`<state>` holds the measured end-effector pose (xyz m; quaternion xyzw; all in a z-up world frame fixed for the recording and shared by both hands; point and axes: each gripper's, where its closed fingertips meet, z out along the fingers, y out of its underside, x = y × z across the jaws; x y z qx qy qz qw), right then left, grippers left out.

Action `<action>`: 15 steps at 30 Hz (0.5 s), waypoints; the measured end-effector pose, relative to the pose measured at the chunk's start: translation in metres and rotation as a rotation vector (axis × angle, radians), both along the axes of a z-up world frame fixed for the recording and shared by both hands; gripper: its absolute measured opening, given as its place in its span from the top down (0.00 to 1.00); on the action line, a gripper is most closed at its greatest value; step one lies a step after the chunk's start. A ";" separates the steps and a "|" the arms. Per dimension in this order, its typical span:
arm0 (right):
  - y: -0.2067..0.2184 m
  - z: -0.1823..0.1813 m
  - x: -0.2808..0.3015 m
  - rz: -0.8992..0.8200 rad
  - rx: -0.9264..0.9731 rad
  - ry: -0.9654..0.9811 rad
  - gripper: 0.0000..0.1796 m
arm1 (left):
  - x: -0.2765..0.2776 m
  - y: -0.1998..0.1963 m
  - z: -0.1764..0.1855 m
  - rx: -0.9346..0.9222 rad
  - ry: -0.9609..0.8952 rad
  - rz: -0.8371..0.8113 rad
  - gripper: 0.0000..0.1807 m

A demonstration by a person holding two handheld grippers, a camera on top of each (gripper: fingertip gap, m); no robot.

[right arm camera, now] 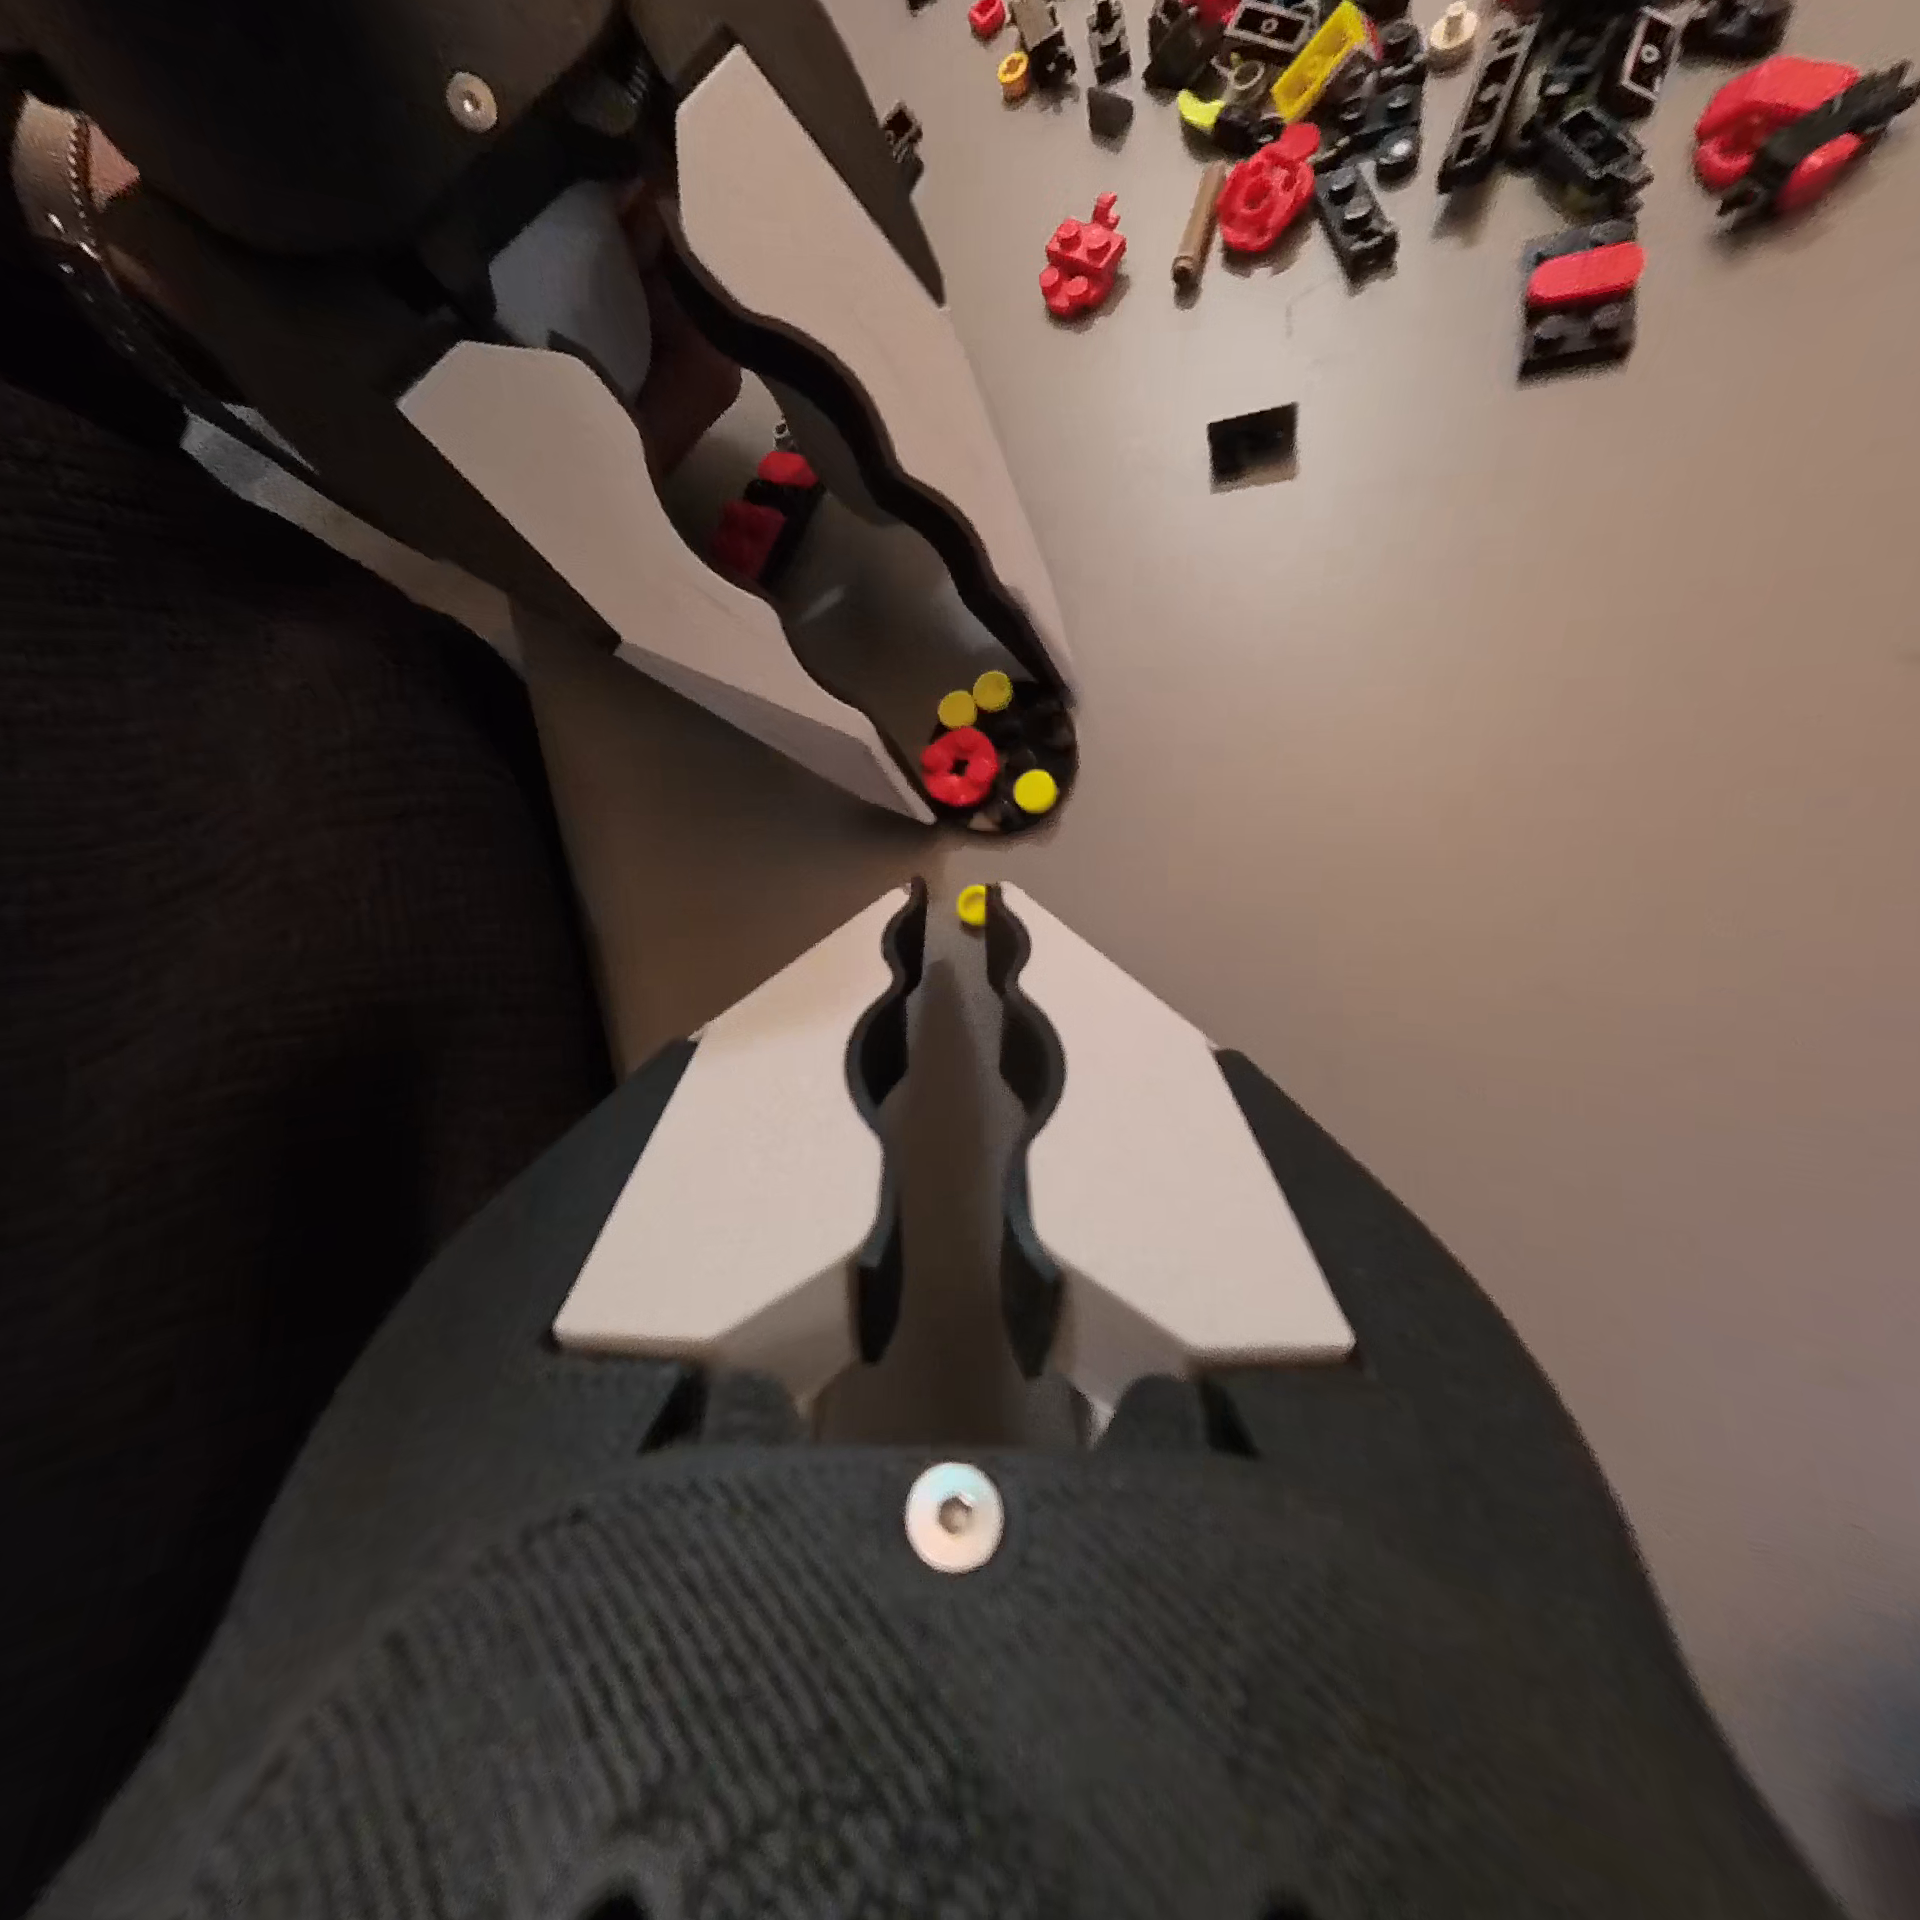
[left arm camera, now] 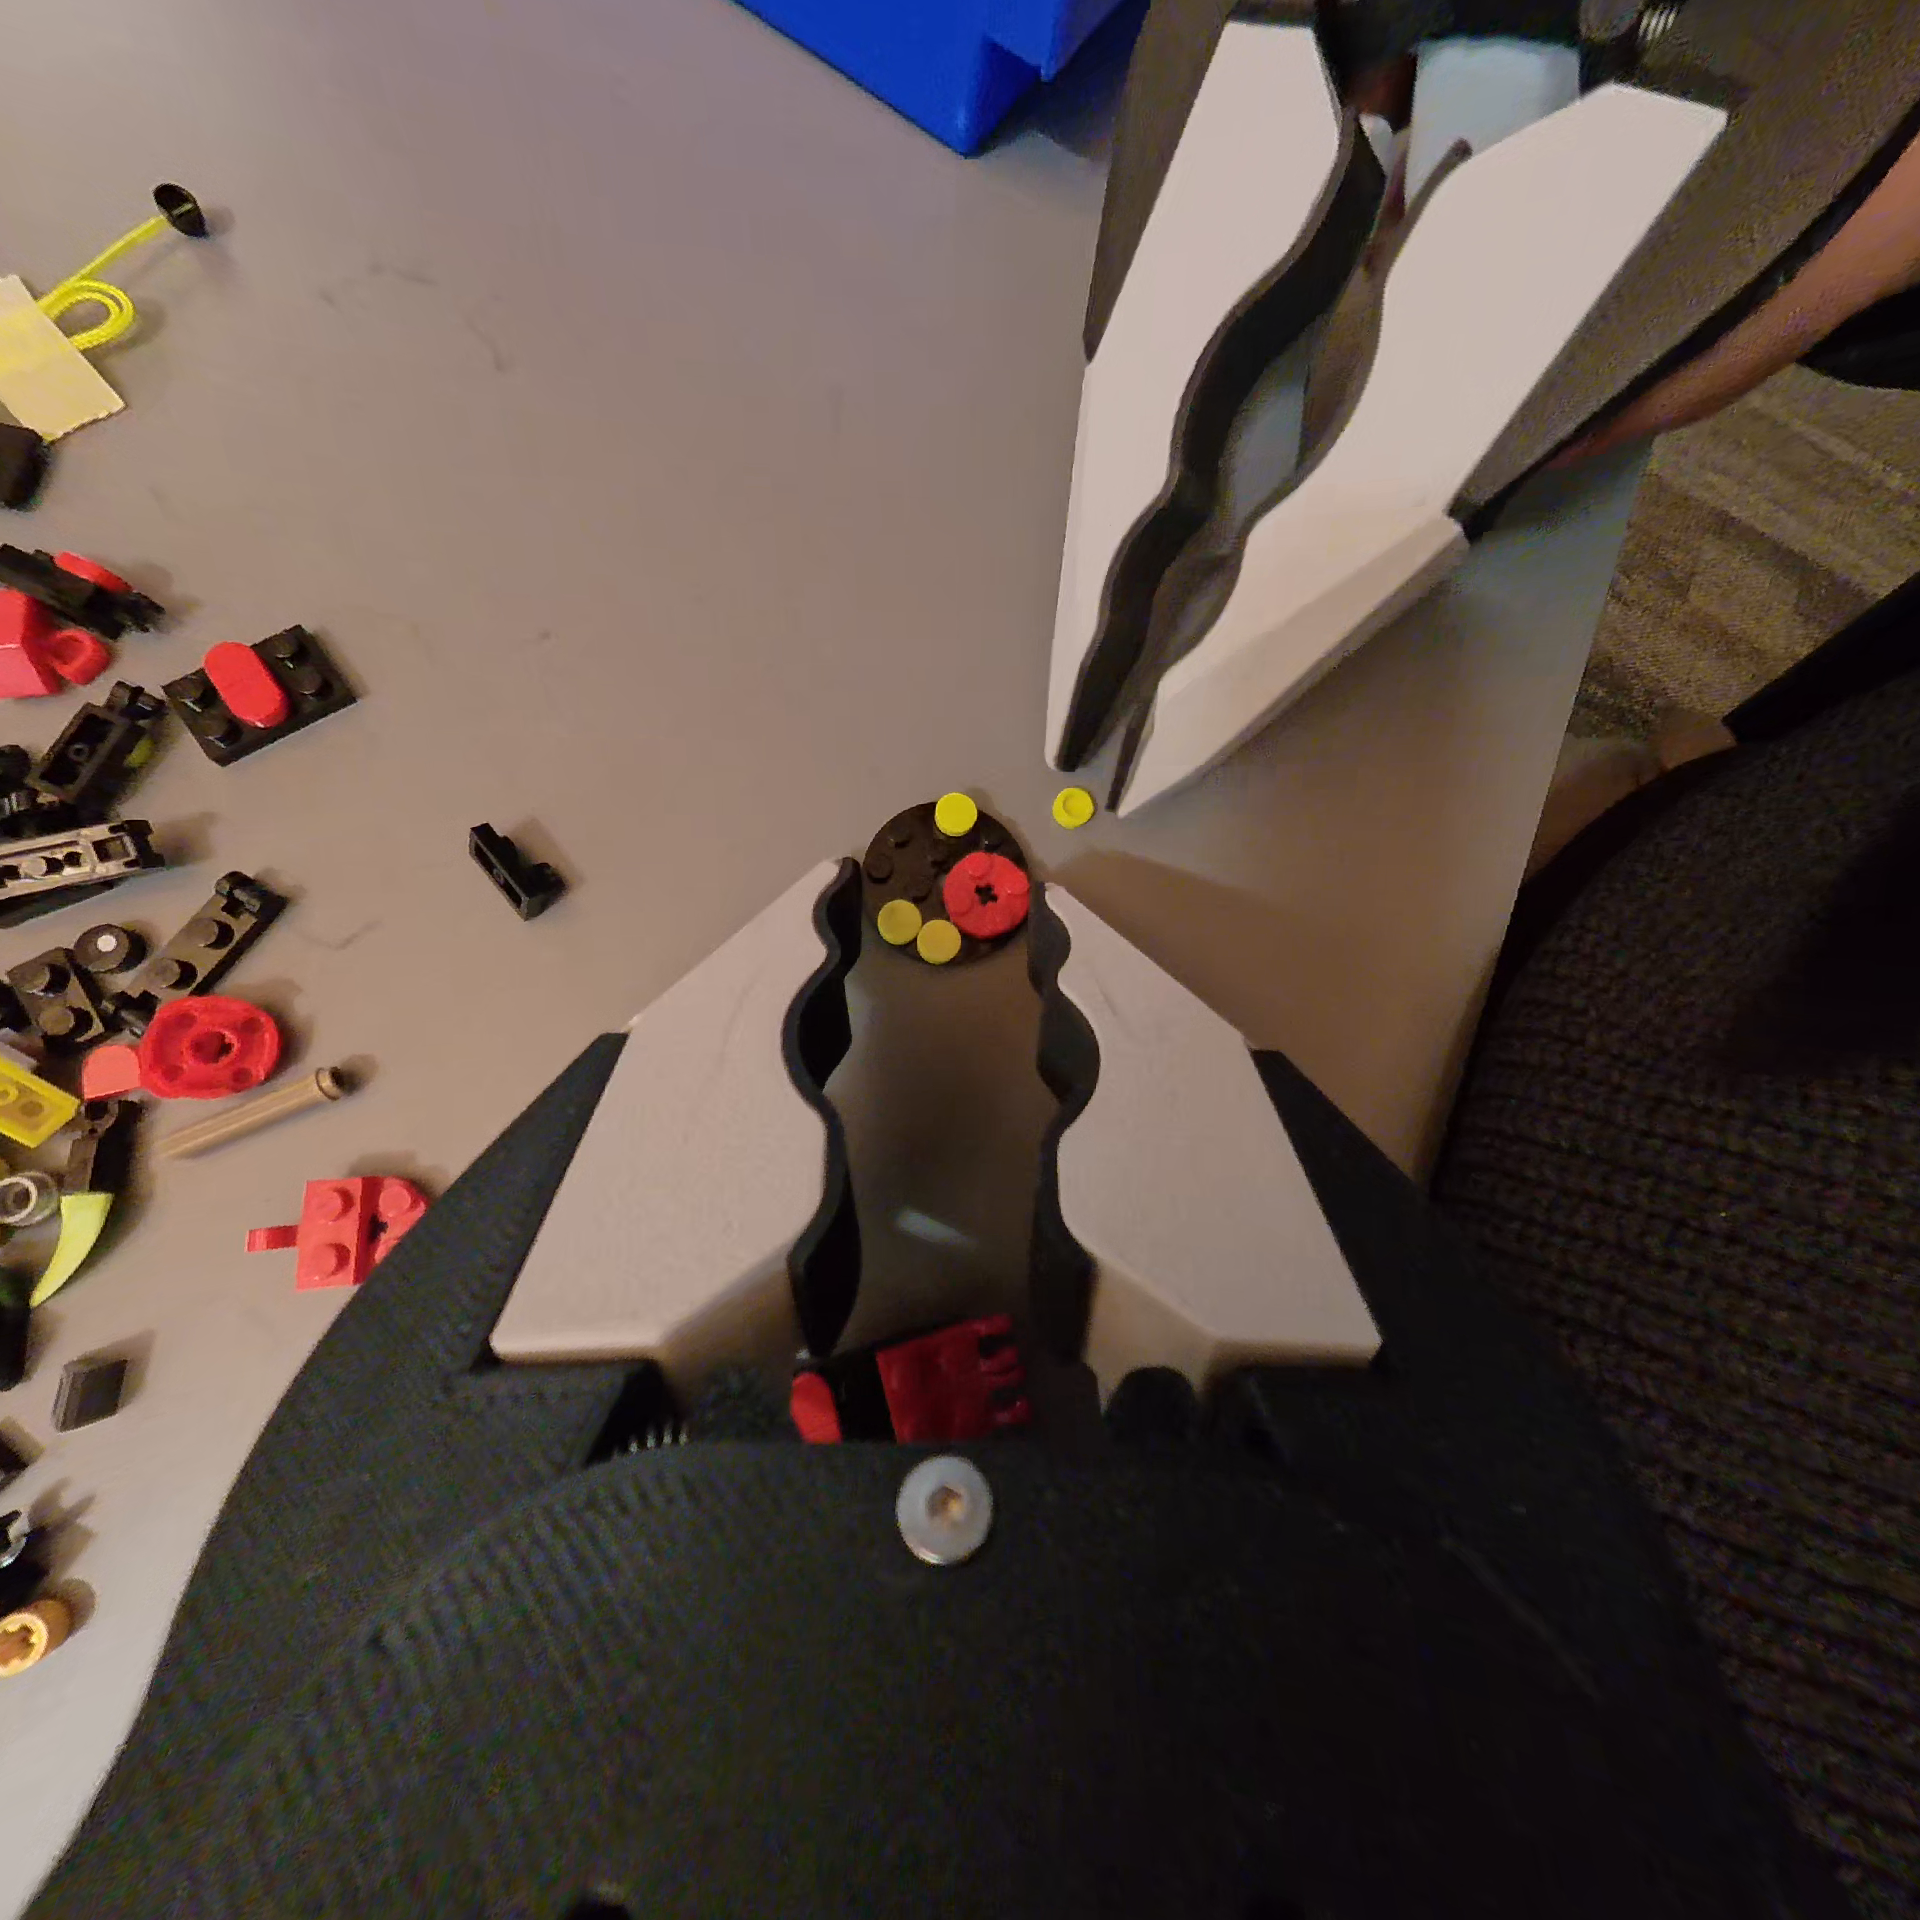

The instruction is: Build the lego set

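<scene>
My left gripper (left arm camera: 943,885) is shut on a black round plate (left arm camera: 902,860), which carries three yellow round studs and a red round piece (left arm camera: 985,894). The plate is low over the grey table (left arm camera: 623,468). It also shows in the right wrist view (right arm camera: 1044,727), between the left gripper's tips (right arm camera: 997,767). A loose yellow stud (right arm camera: 972,904) lies on the table between the tips of my right gripper (right arm camera: 956,891), against the right finger. Those jaws stand a narrow gap apart. In the left wrist view the right gripper (left arm camera: 1091,785) points down beside that stud (left arm camera: 1073,806).
Loose red, black and yellow pieces are piled at the left (left arm camera: 125,935), which is the top right in the right wrist view (right arm camera: 1455,135). A small black piece (left arm camera: 516,868) lies apart. A red-and-black piece (left arm camera: 914,1382) sits under my left gripper. A blue box (left arm camera: 935,62) is behind. The table edge (left arm camera: 1558,779) runs on the right. My left and right fingertips are right by each other.
</scene>
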<state>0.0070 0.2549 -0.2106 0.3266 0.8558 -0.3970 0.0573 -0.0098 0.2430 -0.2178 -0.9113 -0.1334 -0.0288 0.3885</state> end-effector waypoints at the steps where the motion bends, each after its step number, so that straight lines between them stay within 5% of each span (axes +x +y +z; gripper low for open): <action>1: -0.001 -0.002 0.000 0.006 0.018 0.009 0.95 | 0.000 0.000 0.000 0.001 -0.001 -0.001 0.84; 8: 0.001 -0.006 0.000 0.024 0.066 0.047 0.99 | -0.002 -0.001 0.006 0.029 -0.020 0.008 0.77; 15: -0.003 -0.004 0.000 0.046 0.070 0.088 0.91 | -0.008 -0.002 0.021 0.132 -0.099 0.046 0.77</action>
